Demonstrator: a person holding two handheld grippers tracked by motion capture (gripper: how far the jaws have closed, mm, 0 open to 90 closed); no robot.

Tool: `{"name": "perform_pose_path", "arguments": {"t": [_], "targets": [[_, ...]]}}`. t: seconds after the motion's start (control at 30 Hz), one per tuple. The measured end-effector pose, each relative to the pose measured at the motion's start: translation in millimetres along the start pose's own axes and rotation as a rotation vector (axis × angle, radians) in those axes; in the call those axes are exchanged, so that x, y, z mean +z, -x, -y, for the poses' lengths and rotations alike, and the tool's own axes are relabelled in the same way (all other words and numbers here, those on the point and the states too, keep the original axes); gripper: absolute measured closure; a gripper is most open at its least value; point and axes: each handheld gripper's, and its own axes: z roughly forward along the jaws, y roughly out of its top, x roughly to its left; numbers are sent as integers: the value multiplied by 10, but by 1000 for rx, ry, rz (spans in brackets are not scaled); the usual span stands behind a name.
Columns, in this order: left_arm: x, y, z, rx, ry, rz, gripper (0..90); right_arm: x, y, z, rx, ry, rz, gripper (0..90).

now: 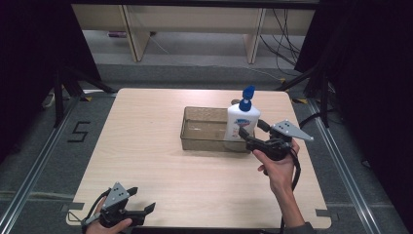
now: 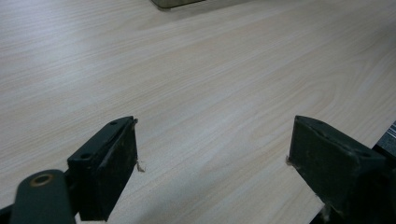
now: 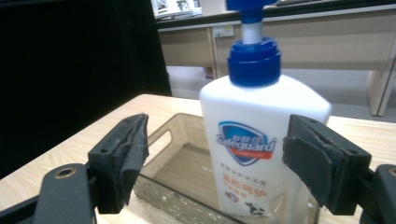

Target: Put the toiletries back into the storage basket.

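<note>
Right claw [image 1: 252, 130] is wide open, jaws either side of the white plastic soap bottle with the blue pump top [image 1: 240, 123] but clear of it: the right gripper view shows a gap on both sides, wider at its left pad [image 3: 133, 151], while its right pad [image 3: 310, 161] sits just off the bottle's edge. Nothing gripped.

Bottle [image 3: 257, 140] stands upright in the right end of the translucent brownish plastic bin [image 1: 204, 130], roughly mid-bench. Cannot tell whether its base is fully seated on the bin floor or against the end wall.

Left claw [image 1: 141, 210] is also wide open and empty, parked low at the near left corner of the pale wood-grain bench [image 1: 146, 146], well apart from the bin. Left gripper view shows only bare bench [image 2: 210, 70] between its jaws.

Risks, as I read it:
- Bottle is off-centre between the jaws, so on closing one pad hits first and shoves or tips it; tall body, narrow base.
- Pads are at label height, near the bin rim [image 3: 177, 119]; going lower could catch the wall and drag the bin.
- Smooth rounded plastic could twist or slip in the pads on lift.
- Pump head sticks out, so a tilt could snag it.
- Nothing braces the bin; the left claw is too far away to help.
</note>
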Motion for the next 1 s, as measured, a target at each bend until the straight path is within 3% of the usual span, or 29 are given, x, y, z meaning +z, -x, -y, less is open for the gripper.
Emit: {"name": "perform_pose_path", "arguments": {"t": [0.1,0.23,0.27,0.3,0.53,0.57,0.73,0.83,0.87,1.0], "targets": [[-2,-6,-1,1,3,7,148,4,-25,17,-24,-1,-6,219],[-5,-5,-1,1,6,6,148,1,-55,34,-9,1,-22,218],[-5,-5,-1,1,7,6,148,-10,-51,32,-29,-3,-21,217],[-4,-8,-2,1,8,6,148,-16,-73,34,-6,-7,-31,217],[-8,-7,-3,-1,6,0,148,-33,-119,61,1,-11,-55,218],[0,-8,-1,-6,14,8,148,-36,-113,68,-15,-9,-47,218],[-11,-4,-6,-4,5,-2,148,-43,-156,97,16,-17,-58,216],[-15,-6,-6,0,1,-3,148,-50,-151,105,-16,-14,-58,216],[-13,-5,-6,-1,2,-3,148,-47,-169,113,12,-11,-74,216],[-13,-5,-5,-3,3,-1,148,-68,-171,126,-5,-21,-70,212]]}}
